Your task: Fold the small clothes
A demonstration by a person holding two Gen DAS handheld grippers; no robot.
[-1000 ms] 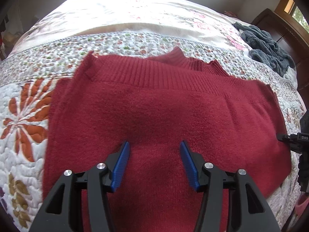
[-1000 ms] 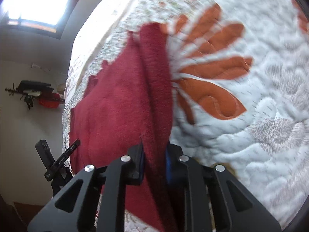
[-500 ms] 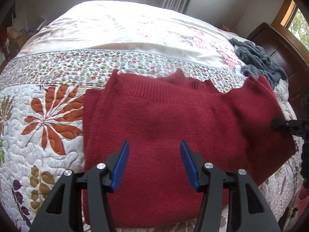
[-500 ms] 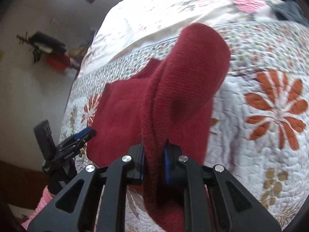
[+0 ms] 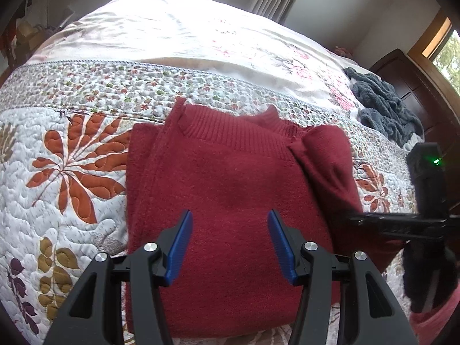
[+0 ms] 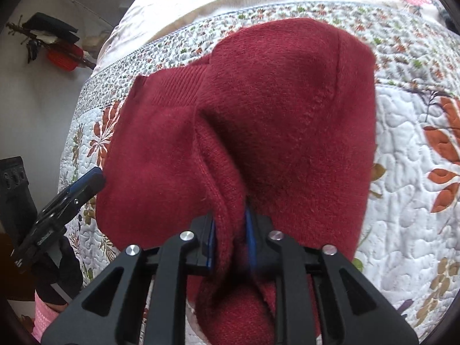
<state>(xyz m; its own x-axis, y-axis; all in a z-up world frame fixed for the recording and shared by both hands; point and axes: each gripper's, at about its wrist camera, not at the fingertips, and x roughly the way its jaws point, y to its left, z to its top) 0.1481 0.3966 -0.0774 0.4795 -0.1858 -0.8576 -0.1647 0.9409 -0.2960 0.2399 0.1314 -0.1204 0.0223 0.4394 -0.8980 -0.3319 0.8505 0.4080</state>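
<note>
Knitwear in deep red, a sweater [image 5: 230, 201], is lying on the quilted bedspread [image 5: 72, 172] with its ribbed neckband pointing toward the far, pillow end of the bed and its long axis running from there back to the near edge, where its lower end is sitting under the cameras. The left gripper [image 5: 228, 244] is hovering just above the near part of the sweater's body, its blue-padded fingers spread wide and gripping nothing. The right gripper [image 6: 230, 238] is pinching a thick fold along the sweater's right edge, its fingers nearly closed around the knit, and that side is lifting off the bedspread and curling in over the body as a rounded flap [image 6: 287, 100]. The left side is already lying folded in, forming a straight lengthwise edge near the orange leaf print. The fabric is looking fuzzy and soft, with a visible seam line on the raised flap; whether that flap includes a sleeve is hard to tell from the right wrist view. A grey towel-like heap [image 5: 385, 106] is sitting near the bed's far right corner, well apart from the sweater.
</note>
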